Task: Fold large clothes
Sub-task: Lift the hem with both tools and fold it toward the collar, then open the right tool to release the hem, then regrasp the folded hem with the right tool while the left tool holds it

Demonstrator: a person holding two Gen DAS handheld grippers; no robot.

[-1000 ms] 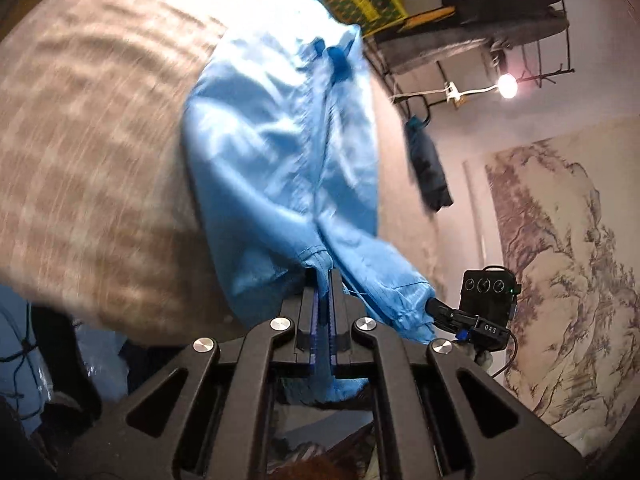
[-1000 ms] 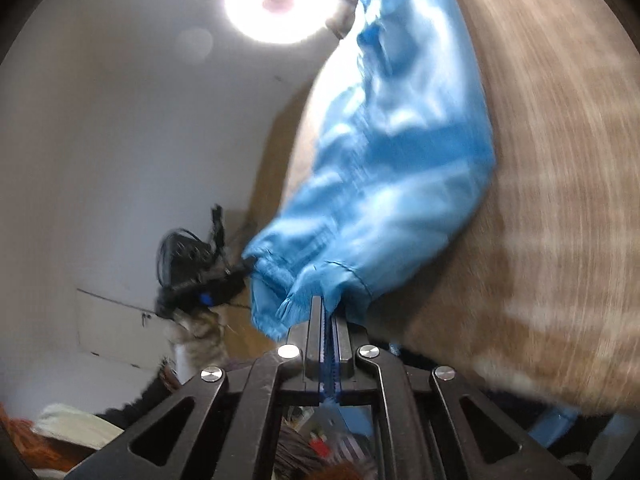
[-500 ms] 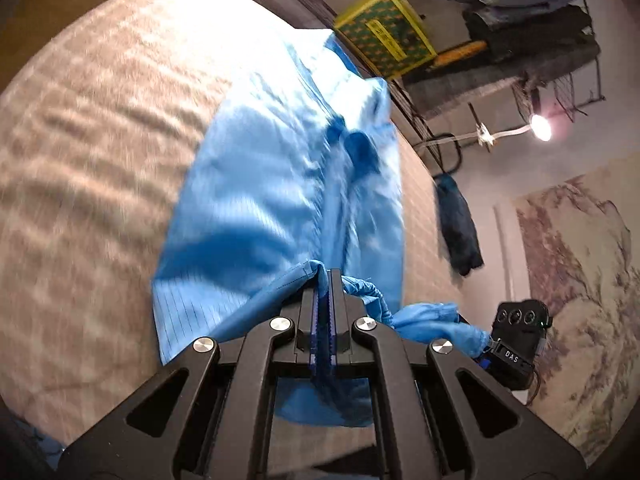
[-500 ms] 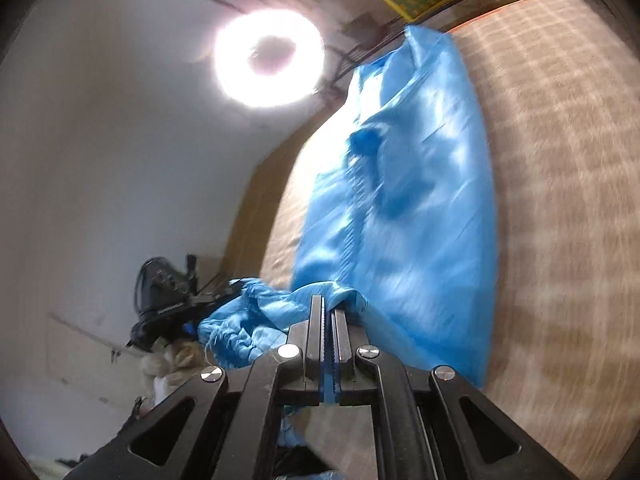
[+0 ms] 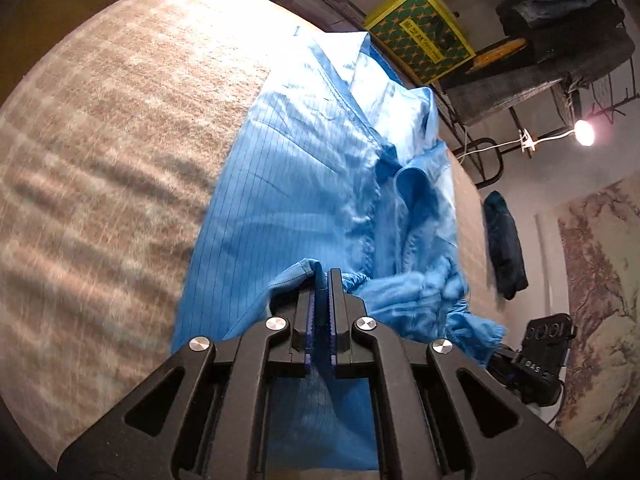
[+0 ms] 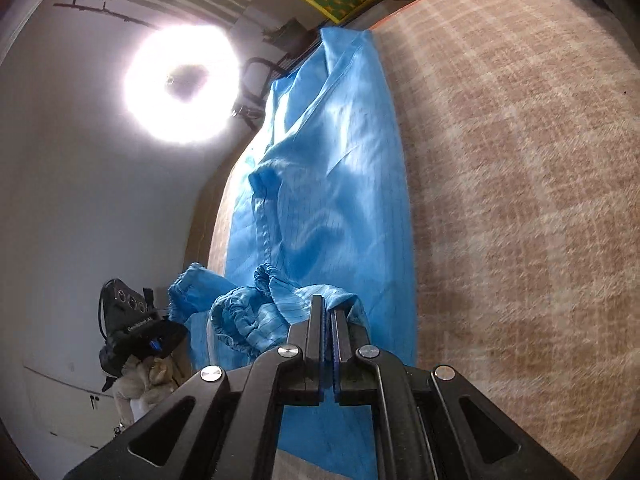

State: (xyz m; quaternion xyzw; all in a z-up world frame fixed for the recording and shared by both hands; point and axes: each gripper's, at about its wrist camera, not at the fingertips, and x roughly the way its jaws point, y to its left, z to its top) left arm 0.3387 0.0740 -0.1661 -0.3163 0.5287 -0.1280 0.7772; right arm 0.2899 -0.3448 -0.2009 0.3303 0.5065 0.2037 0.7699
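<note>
A large light-blue garment with thin dark grid lines lies lengthwise on a beige checked surface. My left gripper is shut on a fold of its hem, lifted over the body of the garment. In the right wrist view the same blue garment stretches away from me, and my right gripper is shut on another fold of the cloth. Two elastic sleeve cuffs bunch up just left of the right gripper. The other hand-held gripper shows at the right edge of the left wrist view.
A yellow and green patterned box and a rack with dark folded clothes stand beyond the far end. A ring light glares above. A dark jacket hangs by the surface's right edge.
Both grippers have carried the held cloth forward over the garment, which now lies doubled on the checked surface. The surface's near edge has dropped out of view.
</note>
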